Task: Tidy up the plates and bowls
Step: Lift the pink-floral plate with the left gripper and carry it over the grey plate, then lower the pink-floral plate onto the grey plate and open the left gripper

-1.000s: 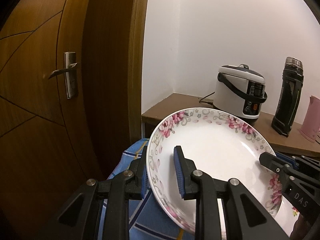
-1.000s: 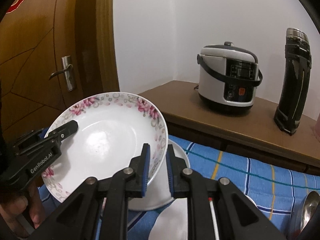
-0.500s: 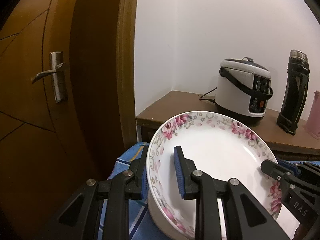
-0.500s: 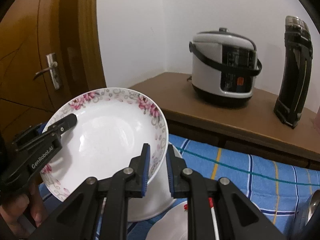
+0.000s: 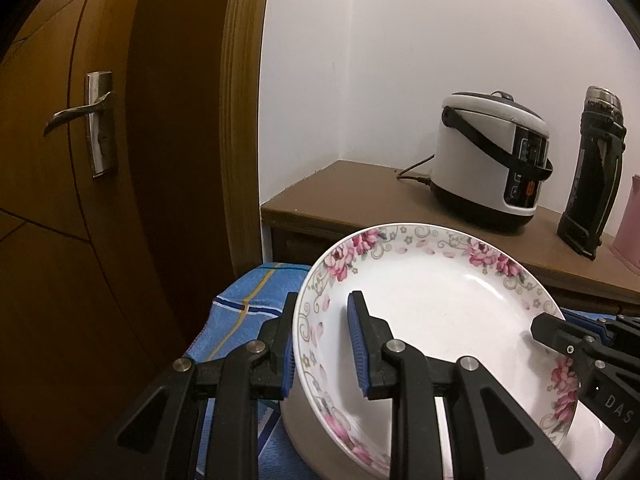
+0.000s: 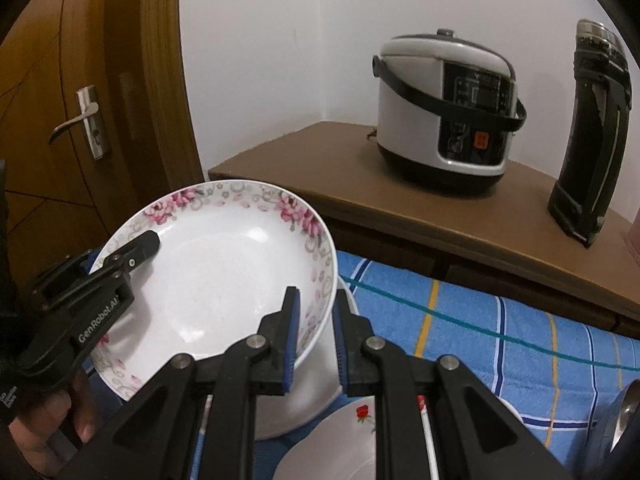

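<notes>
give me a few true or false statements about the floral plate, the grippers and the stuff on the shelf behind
1. Both grippers hold the floral plate by opposite rim edges. True: left gripper, right gripper.
2. The floral plate lies flat on the blue tablecloth. False: it is tilted, over a white bowl.
3. The rice cooker stands on the wooden shelf. True.
4. The black thermos is left of the rice cooker. False: it stands to its right.
5. The door handle is on a white door. False: the door is brown wood.
</notes>
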`<state>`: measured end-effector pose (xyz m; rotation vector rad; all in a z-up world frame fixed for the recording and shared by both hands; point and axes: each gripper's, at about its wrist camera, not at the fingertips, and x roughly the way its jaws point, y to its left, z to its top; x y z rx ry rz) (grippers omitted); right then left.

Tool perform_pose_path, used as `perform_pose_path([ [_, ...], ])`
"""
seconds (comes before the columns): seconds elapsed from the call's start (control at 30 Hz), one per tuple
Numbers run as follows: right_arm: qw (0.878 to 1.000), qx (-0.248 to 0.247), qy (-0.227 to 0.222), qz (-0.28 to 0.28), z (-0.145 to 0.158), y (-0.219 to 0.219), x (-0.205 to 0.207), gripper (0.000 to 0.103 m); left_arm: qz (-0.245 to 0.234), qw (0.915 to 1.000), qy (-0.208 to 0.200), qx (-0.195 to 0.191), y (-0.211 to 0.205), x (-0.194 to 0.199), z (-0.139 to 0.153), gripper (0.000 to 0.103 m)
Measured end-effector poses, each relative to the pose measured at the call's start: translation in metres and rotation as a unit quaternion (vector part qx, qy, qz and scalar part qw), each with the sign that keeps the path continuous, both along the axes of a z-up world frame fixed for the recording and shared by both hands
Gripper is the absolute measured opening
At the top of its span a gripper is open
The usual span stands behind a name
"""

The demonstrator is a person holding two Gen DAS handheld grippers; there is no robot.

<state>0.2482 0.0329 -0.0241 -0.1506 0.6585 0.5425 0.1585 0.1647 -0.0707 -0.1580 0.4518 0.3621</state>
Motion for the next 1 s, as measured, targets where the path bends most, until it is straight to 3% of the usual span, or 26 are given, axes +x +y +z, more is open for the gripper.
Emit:
perform_pose_path([
  [0.57, 0.998, -0.048, 0.048, 0.002, -0.005, 0.007, 0.010, 0.016, -0.006, 0.9995, 0.029, -0.006, 0.002, 0.010, -0.011, 0.026],
  [1.0, 0.994, -0.086, 0.073, -0.004, -0.023, 0.014, 0.020, 0.017, -0.028, 0.9954, 0.074, -0.054, 0.011, 0.024, -0.025, 0.026],
])
